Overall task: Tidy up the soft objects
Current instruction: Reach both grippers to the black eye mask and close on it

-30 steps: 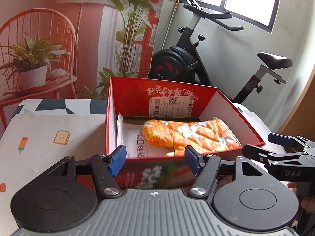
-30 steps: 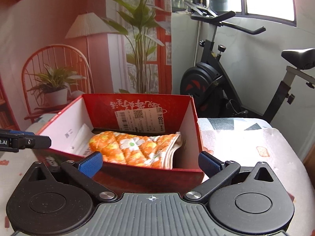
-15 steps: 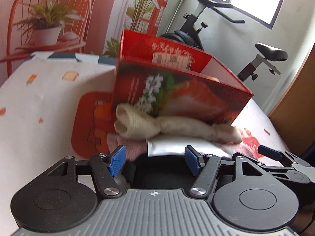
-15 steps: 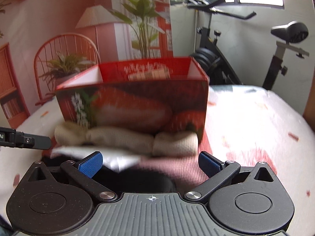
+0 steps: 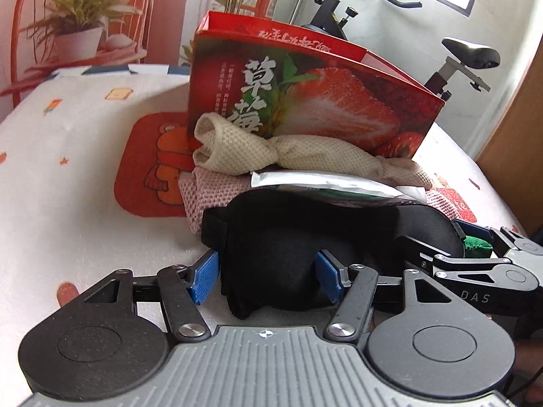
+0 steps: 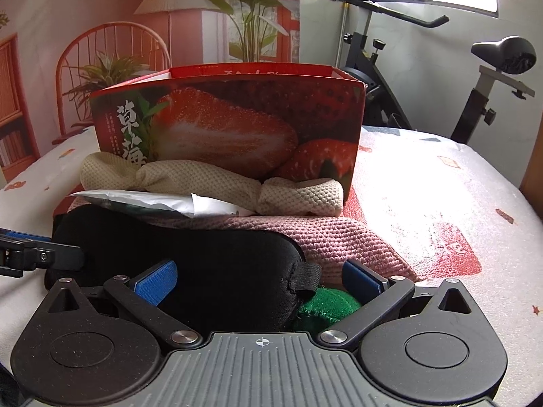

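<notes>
A black eye mask [image 5: 305,234] [image 6: 203,264] lies on the table in front of a red strawberry box [image 5: 305,101] [image 6: 237,125]. My left gripper [image 5: 266,278] is open, its blue pads on either side of the mask's left end. My right gripper [image 6: 258,279] is open around the mask's right end and a green soft thing [image 6: 329,305]. Behind the mask lie a pink knitted cloth [image 5: 210,193] [image 6: 339,237], a beige knotted cloth [image 5: 271,152] [image 6: 210,183] and a white packet [image 5: 322,183] [image 6: 152,200].
The table has a white cloth with small prints [image 5: 68,169] [image 6: 441,203] and an orange cartoon mat [image 5: 152,169]. An exercise bike [image 6: 407,68] stands behind the table, a red chair with a plant [image 5: 78,30] at the back left.
Both grippers have dropped from above the box to table level in front of it. They now sit around the black eye mask, which came into view.
</notes>
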A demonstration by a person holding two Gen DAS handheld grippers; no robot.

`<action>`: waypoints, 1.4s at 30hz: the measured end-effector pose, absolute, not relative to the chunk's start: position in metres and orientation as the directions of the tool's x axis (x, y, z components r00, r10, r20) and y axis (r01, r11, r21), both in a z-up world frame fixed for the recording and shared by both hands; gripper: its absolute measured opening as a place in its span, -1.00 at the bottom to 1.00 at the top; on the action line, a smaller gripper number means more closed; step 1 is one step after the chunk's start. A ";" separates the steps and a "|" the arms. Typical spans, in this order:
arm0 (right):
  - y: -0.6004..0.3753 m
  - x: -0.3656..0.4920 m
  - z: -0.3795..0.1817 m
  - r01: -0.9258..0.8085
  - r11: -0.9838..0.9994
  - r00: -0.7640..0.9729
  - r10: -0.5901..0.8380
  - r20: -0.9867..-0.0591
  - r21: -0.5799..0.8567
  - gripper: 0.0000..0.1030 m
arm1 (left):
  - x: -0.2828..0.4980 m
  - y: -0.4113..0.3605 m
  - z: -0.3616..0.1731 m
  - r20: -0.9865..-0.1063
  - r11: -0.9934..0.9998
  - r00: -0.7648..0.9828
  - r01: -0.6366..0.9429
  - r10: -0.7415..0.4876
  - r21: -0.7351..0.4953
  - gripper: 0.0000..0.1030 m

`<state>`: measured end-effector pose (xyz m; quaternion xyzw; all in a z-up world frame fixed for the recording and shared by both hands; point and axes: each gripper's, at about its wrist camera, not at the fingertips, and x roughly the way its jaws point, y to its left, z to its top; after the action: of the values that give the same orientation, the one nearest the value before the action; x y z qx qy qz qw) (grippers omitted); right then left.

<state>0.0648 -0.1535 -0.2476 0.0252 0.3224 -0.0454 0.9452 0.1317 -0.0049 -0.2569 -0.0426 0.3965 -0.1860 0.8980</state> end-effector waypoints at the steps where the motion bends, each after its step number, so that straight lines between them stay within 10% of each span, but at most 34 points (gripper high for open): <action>1: -0.154 0.065 -0.248 0.102 0.995 0.788 -0.070 -0.612 0.017 0.99 | 0.131 -0.004 -0.258 -0.697 0.926 0.613 0.294 -0.372 -0.236 0.30; 21: -0.166 0.058 -0.245 0.179 0.982 0.776 -0.106 -0.621 0.056 0.99 | 0.128 -0.012 -0.260 -0.708 0.925 0.604 0.321 -0.365 -0.203 0.24; 42: -0.156 0.042 -0.226 0.084 0.989 0.817 0.003 -0.577 0.123 0.45 | 0.119 -0.013 -0.265 -0.726 0.926 0.591 0.333 -0.351 -0.176 0.18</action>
<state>0.0422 -0.1556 -0.2259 0.0714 0.3018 -0.0213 0.9505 0.1190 -0.0125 -0.2645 -0.0108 0.4094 -0.1917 0.8919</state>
